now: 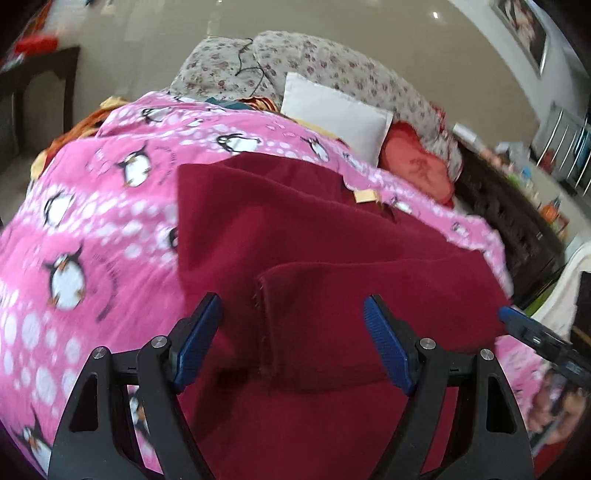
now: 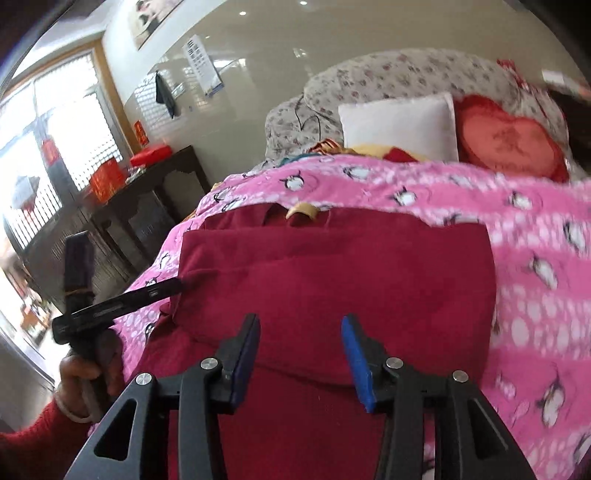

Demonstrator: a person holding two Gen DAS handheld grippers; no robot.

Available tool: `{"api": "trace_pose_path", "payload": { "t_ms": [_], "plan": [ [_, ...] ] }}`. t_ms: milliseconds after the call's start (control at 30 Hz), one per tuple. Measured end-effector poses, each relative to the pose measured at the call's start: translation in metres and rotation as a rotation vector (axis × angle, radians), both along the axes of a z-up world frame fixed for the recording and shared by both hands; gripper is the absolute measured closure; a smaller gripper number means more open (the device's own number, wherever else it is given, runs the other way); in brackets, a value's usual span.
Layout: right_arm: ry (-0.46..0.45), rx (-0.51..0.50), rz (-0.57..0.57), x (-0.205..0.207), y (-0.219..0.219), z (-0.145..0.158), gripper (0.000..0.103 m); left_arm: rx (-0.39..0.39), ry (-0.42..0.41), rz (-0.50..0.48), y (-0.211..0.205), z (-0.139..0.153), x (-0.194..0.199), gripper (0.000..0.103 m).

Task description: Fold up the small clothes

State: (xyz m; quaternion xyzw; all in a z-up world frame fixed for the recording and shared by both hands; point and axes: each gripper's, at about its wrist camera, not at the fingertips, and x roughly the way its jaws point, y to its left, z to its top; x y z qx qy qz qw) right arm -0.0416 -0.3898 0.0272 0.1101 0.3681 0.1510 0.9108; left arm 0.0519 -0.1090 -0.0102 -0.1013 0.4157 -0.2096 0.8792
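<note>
Both grippers, left gripper (image 1: 293, 321) and right gripper (image 2: 300, 343), hover spread and empty over the maroon garment (image 1: 295, 229), which lies partly folded on the penguin blanket (image 1: 92, 206). Expect soft, limp, light fleece; you should pinch its folded sleeve edge (image 1: 264, 295).

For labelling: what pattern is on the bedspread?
Pink bedspread with penguins and white dots, clearest from left wrist.

A glossy beige wall (image 2: 258, 74) catches ceiling lights. A barred window (image 2: 55, 122) glows bright (detail washed out) beside a dark table (image 2: 162, 184) bearing red boxes (image 2: 110, 177). A framed picture (image 1: 524, 29) hangs high; a floral headboard (image 1: 332, 70) backs the bed.
</note>
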Motion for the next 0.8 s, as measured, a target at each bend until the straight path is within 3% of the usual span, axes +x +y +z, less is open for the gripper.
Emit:
{"api": "trace_pose_path", "payload": {
  "t_ms": [100,133,200,233,267,400,533,633,700,800],
  "plan": [
    [-0.003,0.018,-0.001,-0.005,-0.007,0.0,0.059,0.074,0.002,-0.028,-0.015,-0.006,0.009,0.027],
    [-0.008,0.02,-0.003,-0.007,-0.009,0.0,0.059,0.098,-0.005,-0.046,-0.02,-0.008,0.009,0.044],
    [-0.02,0.026,-0.012,-0.01,-0.013,0.002,0.059,0.165,-0.01,-0.073,-0.03,-0.011,0.007,0.065],
    [-0.024,0.03,-0.017,-0.009,-0.014,0.003,0.059,0.194,-0.02,-0.074,-0.034,-0.012,0.005,0.08],
    [-0.029,0.036,-0.022,-0.009,-0.016,0.005,0.059,0.194,-0.026,-0.085,-0.035,-0.012,0.004,0.09],
    [-0.045,0.043,-0.034,-0.012,-0.019,0.011,0.059,0.147,-0.052,-0.081,-0.026,-0.002,0.001,0.092],
    [-0.076,0.014,-0.041,-0.009,-0.018,0.024,0.059,0.08,-0.109,-0.065,-0.011,0.031,0.004,0.093],
    [-0.118,0.009,-0.062,0.001,-0.021,0.04,0.059,0.09,-0.178,0.007,0.007,0.054,0.012,0.093],
    [-0.121,-0.016,-0.089,0.011,-0.021,0.043,0.059,0.088,-0.163,0.06,0.021,0.055,0.024,0.093],
    [-0.079,-0.111,-0.114,0.034,-0.016,0.026,0.059,0.106,-0.077,0.059,0.028,0.028,0.037,0.093]
  ]
}}
